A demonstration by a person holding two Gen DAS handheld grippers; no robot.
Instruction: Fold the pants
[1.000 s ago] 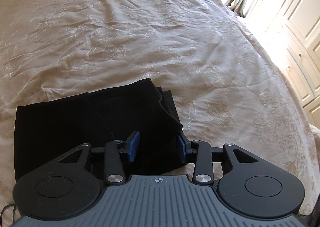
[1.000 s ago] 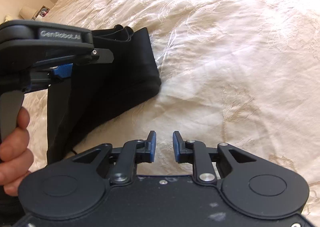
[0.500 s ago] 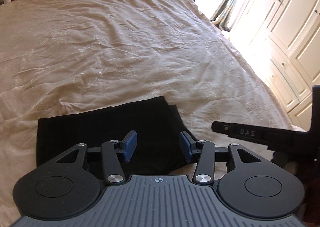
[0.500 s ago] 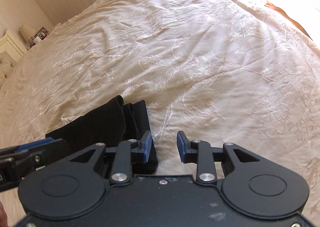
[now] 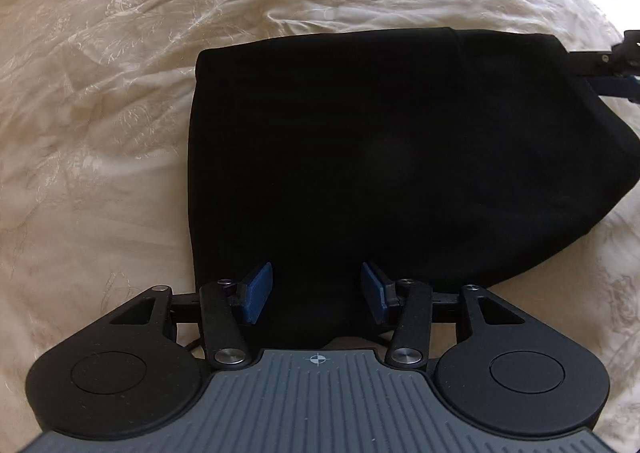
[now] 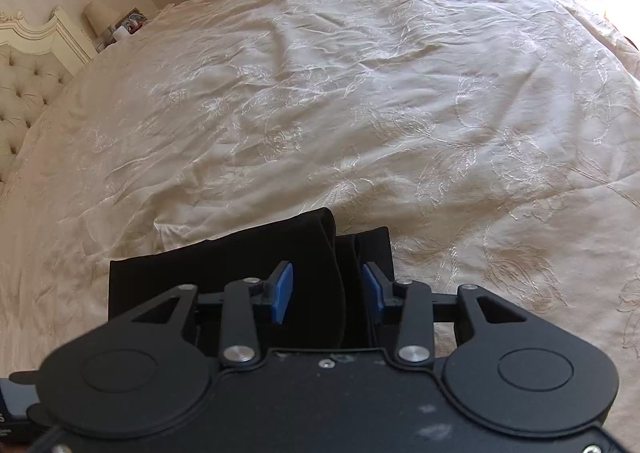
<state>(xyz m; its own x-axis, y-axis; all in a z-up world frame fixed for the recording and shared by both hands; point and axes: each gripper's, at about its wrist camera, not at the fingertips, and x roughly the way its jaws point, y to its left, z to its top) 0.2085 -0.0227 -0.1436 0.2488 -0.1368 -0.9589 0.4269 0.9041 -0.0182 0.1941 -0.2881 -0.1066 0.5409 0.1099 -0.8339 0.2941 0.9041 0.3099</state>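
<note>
Left wrist view: your left tool [image 5: 316, 291] hangs over the folded pants [image 5: 400, 157] near their near hem, jaws opening, pads clear; right tool [image 6: 326, 291] likewise opening over the bundle's stacked end, nearer the bed's [image 6: 360, 93] foot.

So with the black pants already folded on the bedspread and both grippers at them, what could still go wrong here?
1. The right gripper, jaws opening, straddles the stacked layer edges of the pants; closing may catch only some layers and pull the fold apart.
2. The left gripper, also opening, could pinch the bedspread along with the cloth.
3. The bedspread is soft and wrinkled, so the pants may shift.
</note>
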